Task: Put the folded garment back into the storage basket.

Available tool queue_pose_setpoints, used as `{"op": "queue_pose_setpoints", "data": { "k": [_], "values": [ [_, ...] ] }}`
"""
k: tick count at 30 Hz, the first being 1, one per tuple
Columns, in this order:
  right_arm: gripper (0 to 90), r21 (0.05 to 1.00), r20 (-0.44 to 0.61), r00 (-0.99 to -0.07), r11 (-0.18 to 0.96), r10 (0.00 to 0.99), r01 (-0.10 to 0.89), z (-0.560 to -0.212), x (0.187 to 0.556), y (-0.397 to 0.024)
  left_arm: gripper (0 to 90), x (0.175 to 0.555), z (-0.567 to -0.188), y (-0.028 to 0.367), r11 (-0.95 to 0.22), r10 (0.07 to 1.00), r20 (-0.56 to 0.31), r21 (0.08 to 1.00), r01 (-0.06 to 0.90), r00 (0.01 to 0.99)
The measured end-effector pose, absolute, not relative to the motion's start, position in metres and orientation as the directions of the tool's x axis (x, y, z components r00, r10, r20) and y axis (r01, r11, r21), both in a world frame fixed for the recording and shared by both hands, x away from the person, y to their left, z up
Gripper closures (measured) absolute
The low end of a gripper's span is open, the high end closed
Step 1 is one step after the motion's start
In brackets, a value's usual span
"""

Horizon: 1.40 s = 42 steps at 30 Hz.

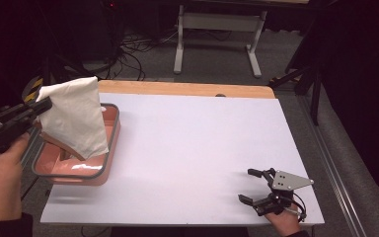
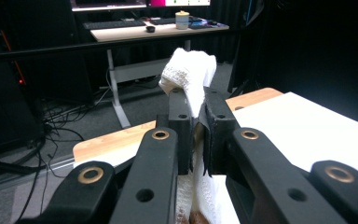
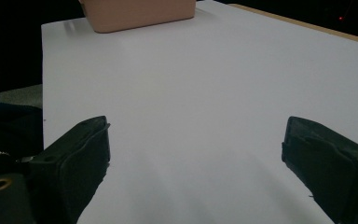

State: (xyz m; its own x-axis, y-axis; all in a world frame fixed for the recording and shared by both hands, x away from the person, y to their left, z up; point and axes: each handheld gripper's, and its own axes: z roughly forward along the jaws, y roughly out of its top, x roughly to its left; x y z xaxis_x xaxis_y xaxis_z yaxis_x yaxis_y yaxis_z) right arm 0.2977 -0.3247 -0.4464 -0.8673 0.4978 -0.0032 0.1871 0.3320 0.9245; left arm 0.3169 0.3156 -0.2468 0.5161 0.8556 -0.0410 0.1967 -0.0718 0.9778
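The left claw (image 2: 195, 116) is clamped on one corner of a white cloth (image 1: 75, 115), which hangs above the near-left part of the surface (image 1: 187, 148), its lower edge dipping into a pink basin (image 1: 109, 148). To do this well, I would lift until the cloth's tail clears the rim before carrying it sideways, keeping the pinch firm so the fabric does not slip. The right claw (image 1: 253, 186) rests wide apart, holding nothing, at the near-right corner, ready to catch a free corner.
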Motion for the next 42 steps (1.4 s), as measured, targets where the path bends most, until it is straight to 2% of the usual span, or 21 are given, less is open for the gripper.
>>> {"op": "queue_pose_setpoints", "data": {
  "k": [11, 42],
  "values": [
    [8.2, 0.925, 0.000, -0.866, 0.329, 0.500, 0.190, -0.446, 0.298, -0.325, 84.5, 0.313, -0.247, 0.317, -0.087, 0.855, -0.035, 0.974, 0.209, 0.517],
    [8.2, 0.923, 0.000, -0.867, 0.332, 0.499, 0.192, -0.447, 0.298, -0.325, 84.2, 0.331, -0.287, 0.314, -0.127, 0.824, -0.114, 0.918, 0.377, 0.555]
  ]
}}
